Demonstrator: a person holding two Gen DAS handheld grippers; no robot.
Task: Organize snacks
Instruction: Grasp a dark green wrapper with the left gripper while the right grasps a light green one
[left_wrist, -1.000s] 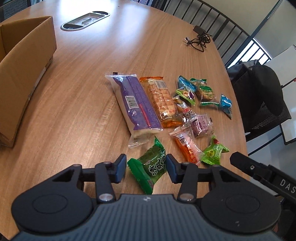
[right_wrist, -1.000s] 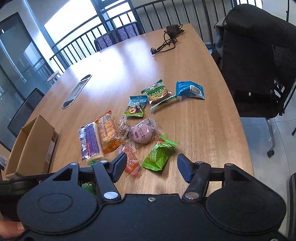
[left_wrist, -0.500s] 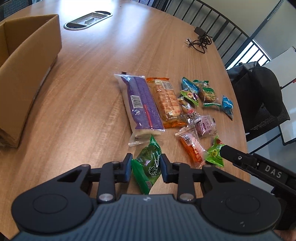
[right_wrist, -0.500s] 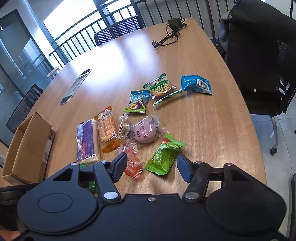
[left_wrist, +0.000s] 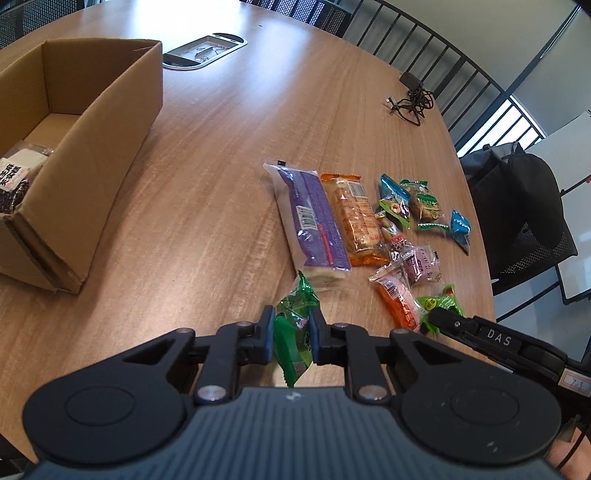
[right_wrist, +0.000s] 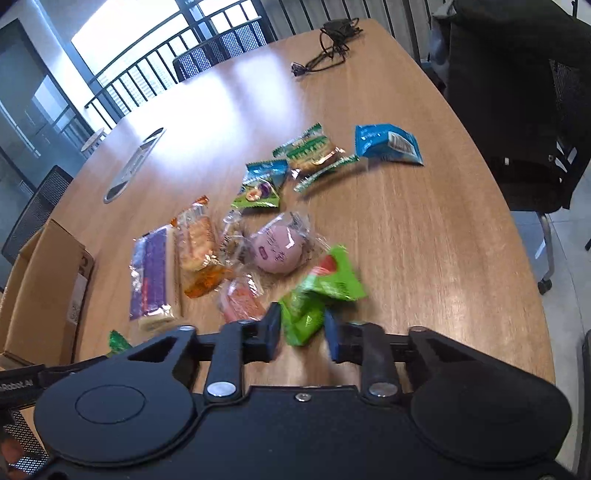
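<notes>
At the far left the cardboard box (left_wrist: 85, 147) stands open on the wooden table (left_wrist: 221, 147), with a dark-and-white packet (left_wrist: 14, 177) already lying inside.

The left gripper (left_wrist: 292, 332) hovers just above the tabletop, tilted down toward the pile, its jaws pressed narrow on a dark green snack packet (left_wrist: 293, 325) that stands upright between the pads, top tail flaring free. That grip is on crinkly film only, so the packet could well slide out on the way to the box if the carry is quick.

Next comes the loose pile: the purple wafer pack (left_wrist: 314, 221), the orange cracker pack (left_wrist: 356, 218), the small blue and green packets beyond.

At the right, the right gripper (right_wrist: 303, 334) sits low over the table edge. Its jaws are partly drawn in around a light green snack packet (right_wrist: 321, 291), but the view is blurred and a gap shows beside the right pad, so I cannot tell whether they grip it. A closing there may only pinch a corner and drag the pink bun (right_wrist: 279, 249) beside it.
</notes>
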